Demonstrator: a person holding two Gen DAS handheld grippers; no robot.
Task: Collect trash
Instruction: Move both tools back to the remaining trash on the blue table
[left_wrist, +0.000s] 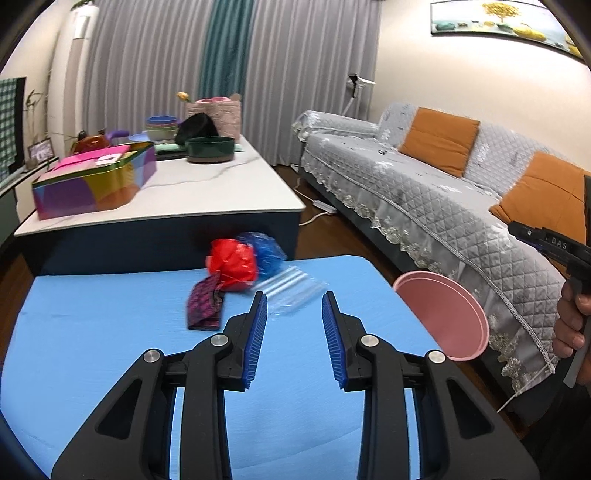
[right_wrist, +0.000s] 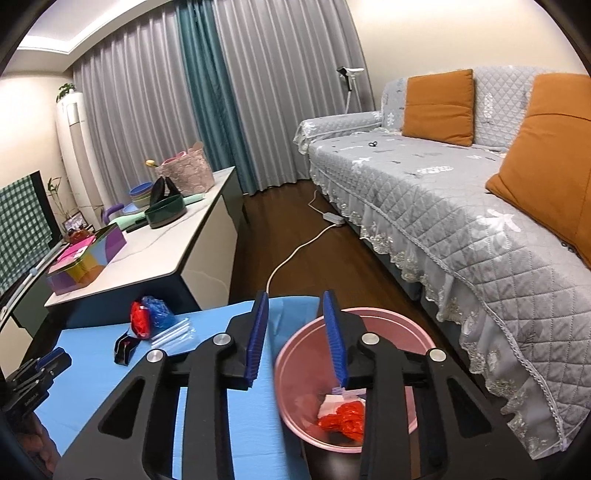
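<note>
Over the blue table (left_wrist: 92, 332) the left gripper (left_wrist: 294, 306) hangs with fingers apart and empty, pointed at the red wad (left_wrist: 232, 264), blue wad (left_wrist: 267, 254), clear bag (left_wrist: 291, 291) and dark wrapper (left_wrist: 205, 306); right gripper (right_wrist: 295, 308), parted and empty, sits above the pink bin (right_wrist: 369, 317) holding red trash (right_wrist: 343, 421)

Grey curtains (right_wrist: 147, 122) with a teal panel hang behind a quilted grey sofa (right_wrist: 443, 206) on dark wood floor (right_wrist: 295, 240).

left gripper (left_wrist: 294, 306) | black frame | ribbed blue fingers (left_wrist: 256, 343) | silver screws
</note>
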